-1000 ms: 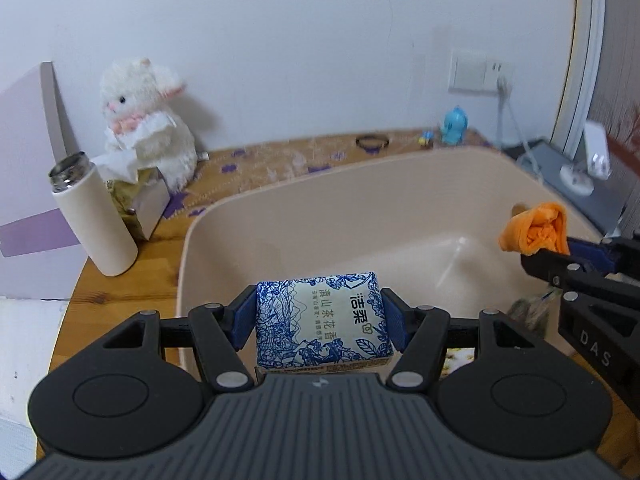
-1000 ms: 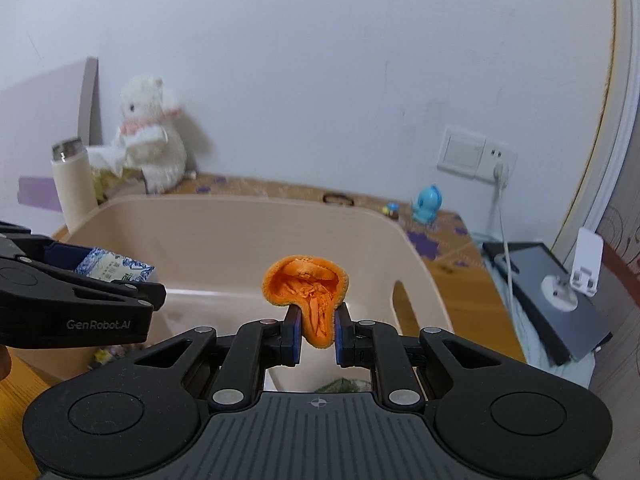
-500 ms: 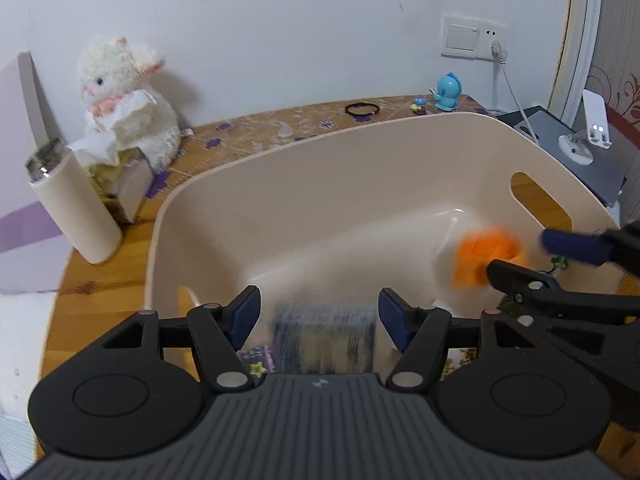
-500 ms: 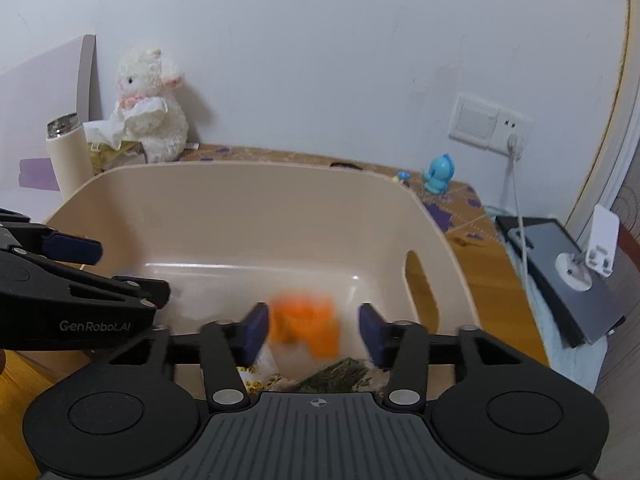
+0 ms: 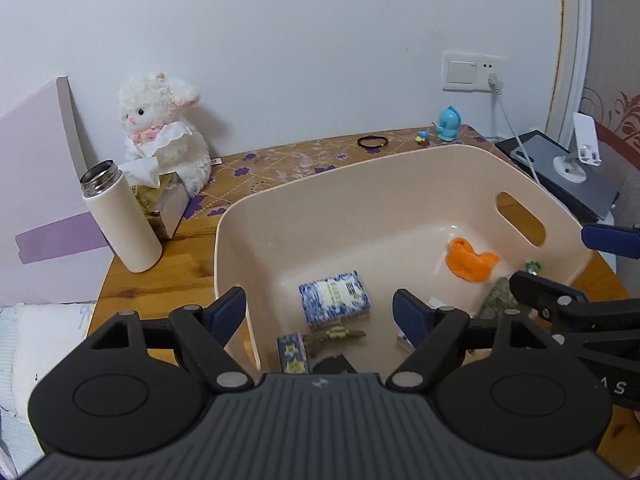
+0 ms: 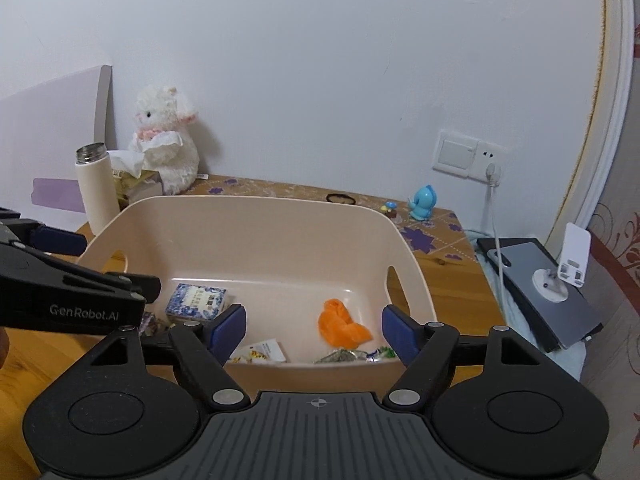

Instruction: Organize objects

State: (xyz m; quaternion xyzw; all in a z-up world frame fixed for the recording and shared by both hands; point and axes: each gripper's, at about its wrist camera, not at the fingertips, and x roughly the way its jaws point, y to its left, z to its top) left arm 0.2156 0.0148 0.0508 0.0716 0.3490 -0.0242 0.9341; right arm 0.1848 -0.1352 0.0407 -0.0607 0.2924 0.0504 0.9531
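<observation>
Against a plain white wall, a wooden table (image 5: 168, 276) carries a smooth, round-cornered beige plastic tub (image 5: 360, 184) with cut-out handles. Both hand-held tools hover above its near rim with nothing in their grasp: the left gripper (image 5: 319, 308) has its blue-padded jaws spread wide, and the right gripper (image 6: 314, 328) is equally agape. On the tub floor lie a boxy tissue pack (image 5: 334, 295) printed in blue and white, toward the left, and a crumpled orange cloth (image 6: 342, 326), soft and folded on itself, toward the right; small wrappers and cards are scattered along the near wall (too jumbled to name with confidence). By the look of it, a drop-off step is just complete. The next move would likely call for lifting clear of the rim and reaching for another loose item, perhaps the black hair tie (image 5: 373, 141) or the glossy blue figurine (image 6: 424, 201) on the flower-patterned mat behind. A fluffy white plush lamb (image 5: 164, 128) and a matte cream flask (image 5: 120, 224) stand at left.
</observation>
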